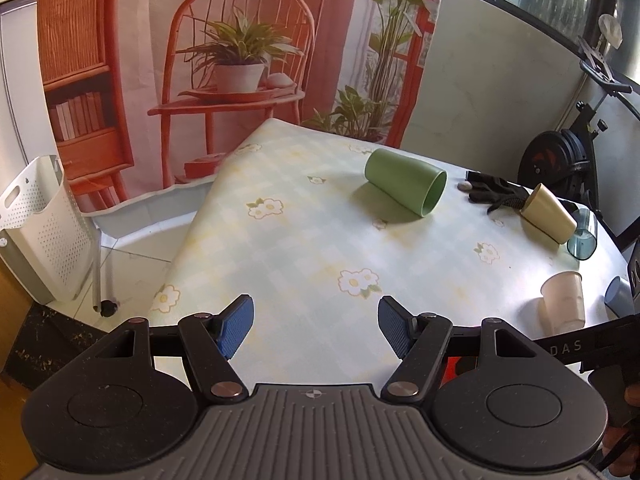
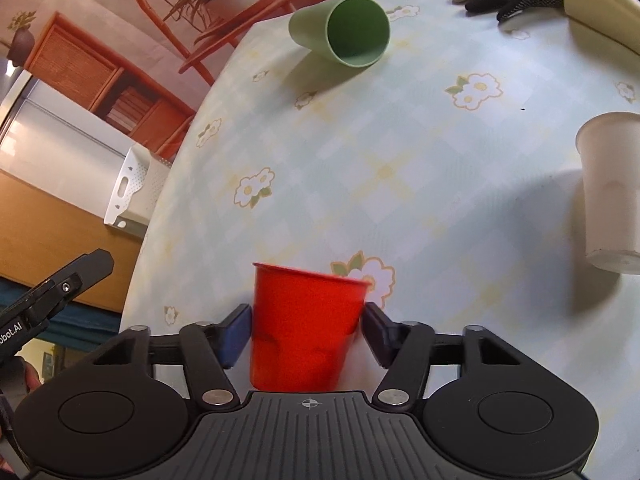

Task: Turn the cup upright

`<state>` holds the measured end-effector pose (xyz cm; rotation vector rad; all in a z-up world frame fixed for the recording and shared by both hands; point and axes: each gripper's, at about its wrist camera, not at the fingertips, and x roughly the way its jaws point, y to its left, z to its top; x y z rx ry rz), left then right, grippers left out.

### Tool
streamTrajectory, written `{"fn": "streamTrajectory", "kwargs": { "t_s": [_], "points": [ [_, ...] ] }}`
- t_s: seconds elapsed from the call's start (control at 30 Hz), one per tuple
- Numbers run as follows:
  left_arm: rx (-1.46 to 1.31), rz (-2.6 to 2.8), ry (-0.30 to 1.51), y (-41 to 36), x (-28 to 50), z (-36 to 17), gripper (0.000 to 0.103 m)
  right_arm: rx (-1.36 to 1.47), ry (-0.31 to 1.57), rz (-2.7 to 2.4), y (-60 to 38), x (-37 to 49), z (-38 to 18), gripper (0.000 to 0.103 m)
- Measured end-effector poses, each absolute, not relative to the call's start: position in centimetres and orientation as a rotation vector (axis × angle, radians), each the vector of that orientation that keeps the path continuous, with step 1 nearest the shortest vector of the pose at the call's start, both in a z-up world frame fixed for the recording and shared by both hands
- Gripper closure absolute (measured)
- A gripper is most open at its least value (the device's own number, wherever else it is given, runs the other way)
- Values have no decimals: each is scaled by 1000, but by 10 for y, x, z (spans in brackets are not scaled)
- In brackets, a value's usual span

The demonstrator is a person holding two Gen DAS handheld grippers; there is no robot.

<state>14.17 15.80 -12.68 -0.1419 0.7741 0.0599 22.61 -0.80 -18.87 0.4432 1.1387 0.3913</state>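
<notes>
Red plastic fills the gap between your right gripper [image 2: 307, 330]: its blue pads [image 2: 236, 336] sit against both sides of the red cup [image 2: 304, 328], which stands rim up, its inside hidden from this angle. Your left gripper [image 1: 316, 328] is spread wide with nothing between its pads, hovering over the flowered tablecloth [image 1: 304, 248].

Ahead and to the right of your right gripper, a translucent white cup [image 2: 612, 192] stands mouth down on the cloth. From the left wrist view, a blue cup [image 1: 618, 300] shows at the right edge just beyond it, mostly cut off.

Farther ahead of both grippers, the green cup [image 2: 344, 32] lies on its side, its open mouth turned toward your right gripper and its inside bare. To the far right lie a cream cup [image 1: 548, 212] on its side and a clear bluish glass [image 1: 584, 236] touching it, with a black glove [image 1: 496, 192] just behind them.
</notes>
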Motion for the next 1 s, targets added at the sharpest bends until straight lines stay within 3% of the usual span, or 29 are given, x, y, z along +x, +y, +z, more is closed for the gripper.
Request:
{"fn": "streamTrajectory", "kwargs": {
  "t_s": [0.73, 1.0],
  "points": [
    [-216, -16, 752, 129, 148, -116, 32, 238, 804, 375, -49, 179, -146, 49],
    [-216, -53, 742, 108, 154, -111, 32, 203, 635, 247, -105, 149, -126, 49]
  ]
}}
